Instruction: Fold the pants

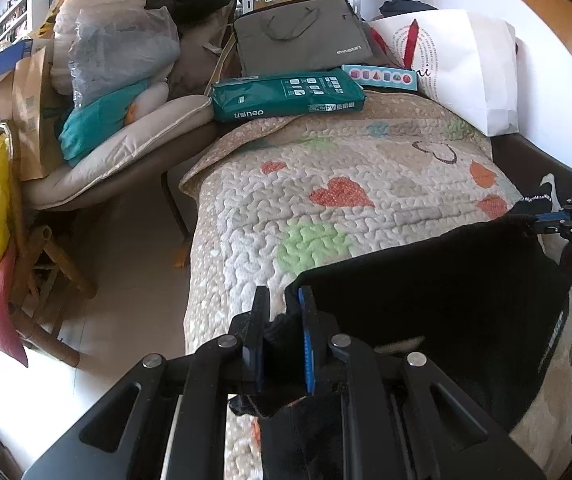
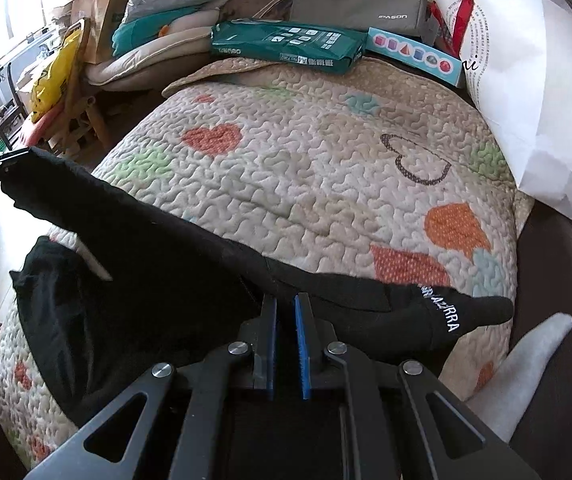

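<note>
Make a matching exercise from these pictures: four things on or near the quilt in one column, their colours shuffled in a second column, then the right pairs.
Things:
1. pants
2. paper ream pack
3. laptop bag
4. paper shopping bag

Colours:
A. white
B. grey
C. black
D. dark green

Pairs: 1-C, 2-D, 3-B, 4-A

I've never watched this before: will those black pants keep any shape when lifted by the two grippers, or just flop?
Probably flop. The black pants sag between the left gripper and right gripper, and the loose part drapes onto the quilt. They look light, since small pinches hold them up. The knit seems unlikely to slip.
</note>
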The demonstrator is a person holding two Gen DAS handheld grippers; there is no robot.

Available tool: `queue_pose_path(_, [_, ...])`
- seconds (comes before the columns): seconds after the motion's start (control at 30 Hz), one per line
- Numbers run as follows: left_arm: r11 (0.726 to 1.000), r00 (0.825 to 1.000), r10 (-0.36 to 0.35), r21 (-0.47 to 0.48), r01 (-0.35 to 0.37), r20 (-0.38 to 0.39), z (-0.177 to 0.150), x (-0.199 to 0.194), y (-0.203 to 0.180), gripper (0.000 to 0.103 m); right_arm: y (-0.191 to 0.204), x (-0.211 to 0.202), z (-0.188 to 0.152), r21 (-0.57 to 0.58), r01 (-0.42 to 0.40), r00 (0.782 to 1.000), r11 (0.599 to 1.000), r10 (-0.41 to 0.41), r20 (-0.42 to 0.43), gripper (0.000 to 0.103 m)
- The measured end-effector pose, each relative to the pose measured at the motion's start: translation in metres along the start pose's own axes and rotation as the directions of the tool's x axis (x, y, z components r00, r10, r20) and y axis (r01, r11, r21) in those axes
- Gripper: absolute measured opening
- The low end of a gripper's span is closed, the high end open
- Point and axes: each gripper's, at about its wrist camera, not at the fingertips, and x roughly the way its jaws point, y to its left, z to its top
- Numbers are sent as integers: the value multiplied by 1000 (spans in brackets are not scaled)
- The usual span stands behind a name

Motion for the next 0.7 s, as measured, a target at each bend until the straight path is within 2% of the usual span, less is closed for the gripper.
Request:
queue_pose_path(0.23, [1000, 1000, 18, -10, -18, 1, -43, -27, -7, 14, 26, -15, -37, -14, -12, 1000, 1000, 11, -21, 9])
queue_pose_path(0.4, [999, 998, 41, -3, -41, -41, -84, -31, -12, 15, 51, -24, -71, -41, -25, 998, 999, 22, -56, 9])
queue_pose_path(0.6, [996, 992, 87, 1, -88, -89, -116, -30, -9, 20, 78, -18, -113, -67, -33, 992, 997, 24, -122, 8])
queue_pose_path(0.7, [992, 986, 126, -11, -128, -108, -131, -31, -2, 37, 92, -9, -138, -76, -55, 986, 996, 41, -164, 6])
